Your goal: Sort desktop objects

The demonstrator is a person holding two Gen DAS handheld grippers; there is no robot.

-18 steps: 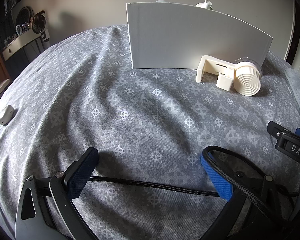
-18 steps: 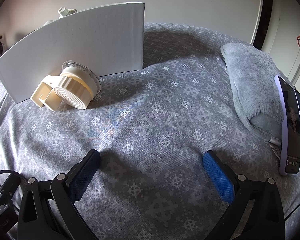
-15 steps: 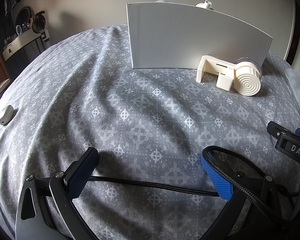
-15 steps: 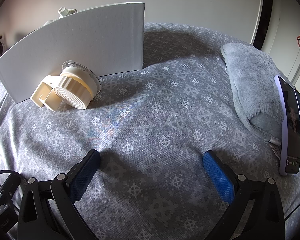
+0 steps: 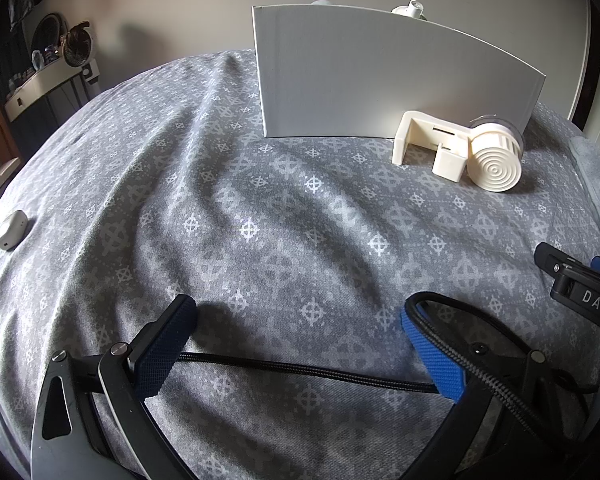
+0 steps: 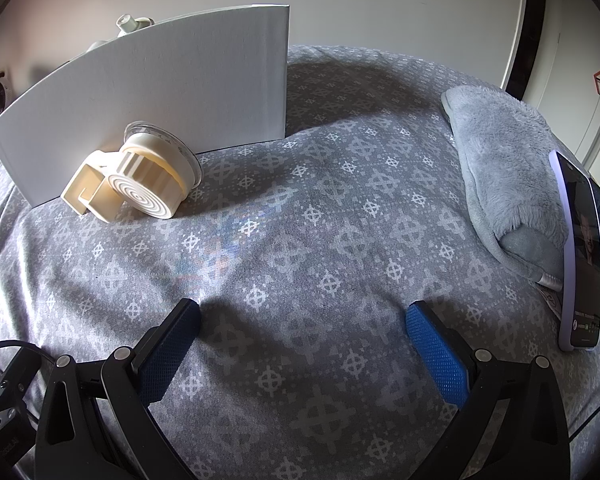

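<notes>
A cream plastic clamp with a ribbed round knob (image 5: 460, 150) (image 6: 136, 182) lies on the grey patterned cloth (image 5: 260, 216) (image 6: 308, 240) against an upright white box (image 5: 380, 76) (image 6: 160, 120). A small white earbud-like case (image 5: 11, 229) rests at the far left of the cloth. My left gripper (image 5: 298, 314) stands open, well short of the clamp, with only a black braided cable (image 5: 300, 370) running under its fingers. My right gripper (image 6: 302, 320) is open too, nothing between its blue pads, the clamp up to its left.
A grey fluffy cloth (image 6: 508, 176) lies at the right, with a phone in a lilac case (image 6: 580, 256) beside it. White bottle tops (image 5: 410, 8) show behind the box. The right gripper's black frame (image 5: 576, 292) reaches into the left wrist view's right edge.
</notes>
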